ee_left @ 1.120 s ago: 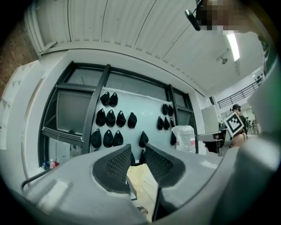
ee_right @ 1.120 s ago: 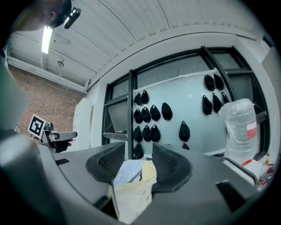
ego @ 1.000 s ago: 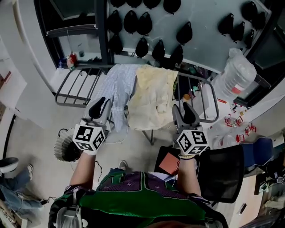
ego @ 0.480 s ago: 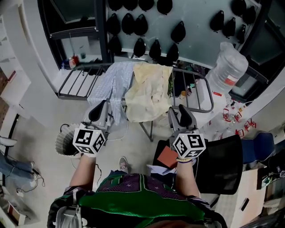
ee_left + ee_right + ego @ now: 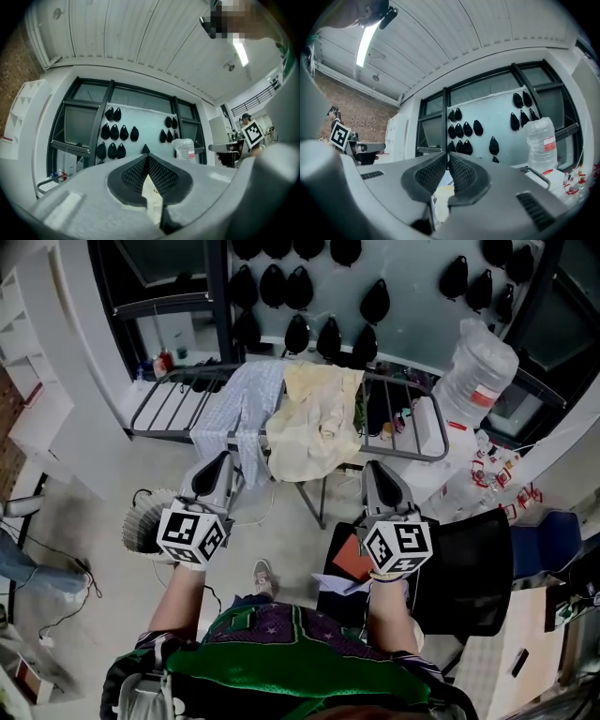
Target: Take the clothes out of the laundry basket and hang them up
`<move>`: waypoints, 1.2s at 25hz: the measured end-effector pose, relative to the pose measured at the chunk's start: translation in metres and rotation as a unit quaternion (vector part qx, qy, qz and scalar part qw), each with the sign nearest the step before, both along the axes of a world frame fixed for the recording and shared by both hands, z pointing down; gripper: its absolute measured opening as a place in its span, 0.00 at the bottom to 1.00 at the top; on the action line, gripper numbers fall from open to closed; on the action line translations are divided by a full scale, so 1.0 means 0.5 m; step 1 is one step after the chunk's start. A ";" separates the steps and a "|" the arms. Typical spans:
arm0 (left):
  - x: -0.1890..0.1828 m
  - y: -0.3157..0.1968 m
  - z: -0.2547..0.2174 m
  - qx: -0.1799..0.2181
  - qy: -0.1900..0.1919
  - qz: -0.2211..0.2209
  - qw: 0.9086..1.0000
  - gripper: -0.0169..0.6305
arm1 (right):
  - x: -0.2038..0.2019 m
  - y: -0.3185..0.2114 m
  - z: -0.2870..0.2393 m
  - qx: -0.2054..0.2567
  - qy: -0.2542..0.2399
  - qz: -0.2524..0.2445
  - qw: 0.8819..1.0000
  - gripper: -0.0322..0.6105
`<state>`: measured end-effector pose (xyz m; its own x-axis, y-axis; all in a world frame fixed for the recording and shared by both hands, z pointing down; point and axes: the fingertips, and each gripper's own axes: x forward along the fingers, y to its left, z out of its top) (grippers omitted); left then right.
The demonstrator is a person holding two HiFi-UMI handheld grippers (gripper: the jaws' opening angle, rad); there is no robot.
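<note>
Laundry basket (image 5: 136, 535) half hidden behind left claw (image 5: 217, 465); contents too dark to tell.

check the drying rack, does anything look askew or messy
The cream garment lies bunched and wrinkled over the drying rack instead of spread flat. The pale blue garment beside it hangs unevenly down the near side. Nothing looks spilled or damaged.

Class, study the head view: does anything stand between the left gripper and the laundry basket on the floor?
Nothing visible does. The left gripper, shut and empty, hangs above the laundry basket, open air between them.
</note>
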<state>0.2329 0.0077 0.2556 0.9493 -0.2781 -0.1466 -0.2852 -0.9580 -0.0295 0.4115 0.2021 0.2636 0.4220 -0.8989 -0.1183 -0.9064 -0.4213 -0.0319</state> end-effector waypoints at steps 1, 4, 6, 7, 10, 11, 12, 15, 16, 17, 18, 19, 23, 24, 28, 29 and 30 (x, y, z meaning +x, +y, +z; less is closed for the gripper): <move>-0.006 0.005 0.001 0.000 0.001 -0.001 1.000 0.05 | -0.004 0.004 0.001 0.001 -0.001 -0.001 1.000 0.09; -0.024 0.017 0.006 0.000 0.002 -0.006 1.000 0.05 | -0.015 0.015 0.004 0.005 -0.004 -0.004 1.000 0.08; -0.031 0.024 0.011 0.000 0.000 -0.008 1.000 0.05 | -0.021 0.022 0.006 0.006 -0.007 -0.005 1.000 0.07; -0.034 0.028 0.014 0.001 -0.002 -0.008 1.000 0.05 | -0.024 0.026 0.007 0.006 -0.008 -0.004 1.000 0.07; -0.040 0.034 0.025 0.001 -0.008 -0.007 1.000 0.05 | -0.032 0.032 0.015 0.006 -0.010 -0.004 1.000 0.06; -0.041 0.036 0.027 0.001 -0.009 -0.006 1.000 0.05 | -0.033 0.033 0.017 0.005 -0.011 -0.003 1.000 0.06; -0.041 0.037 0.027 0.002 -0.010 -0.005 1.000 0.05 | -0.033 0.034 0.019 0.005 -0.011 -0.003 1.000 0.06; -0.044 0.039 0.024 0.003 -0.010 -0.005 1.000 0.05 | -0.032 0.037 0.021 0.006 -0.014 -0.002 1.000 0.06; -0.047 0.040 0.024 0.003 -0.011 -0.005 1.000 0.05 | -0.032 0.038 0.023 0.005 -0.015 -0.002 1.000 0.06; -0.051 0.039 0.025 0.003 -0.013 -0.007 1.000 0.05 | -0.032 0.040 0.025 0.005 -0.016 -0.001 1.000 0.06; -0.055 0.037 0.025 0.002 -0.014 -0.009 1.000 0.05 | -0.031 0.041 0.027 0.005 -0.018 -0.001 1.000 0.06; -0.057 0.035 0.025 0.000 -0.015 -0.010 1.000 0.05 | -0.031 0.041 0.027 0.005 -0.021 -0.001 1.000 0.06; -0.061 0.021 0.010 -0.001 -0.012 -0.009 1.000 0.05 | -0.031 0.032 0.016 0.008 -0.021 -0.005 1.000 0.06; -0.060 0.017 0.005 0.002 -0.010 -0.009 1.000 0.05 | -0.030 0.028 0.009 0.009 -0.018 -0.005 1.000 0.06; -0.052 -0.011 -0.010 0.007 -0.010 0.001 1.000 0.05 | -0.028 0.009 -0.017 0.015 -0.014 -0.001 1.000 0.06; -0.051 -0.021 -0.015 0.008 -0.010 0.003 1.000 0.05 | -0.027 0.003 -0.023 0.018 -0.014 0.000 1.000 0.06; -0.049 -0.032 -0.022 0.010 -0.009 0.004 1.000 0.05 | -0.025 -0.005 -0.031 0.020 -0.013 0.001 1.000 0.06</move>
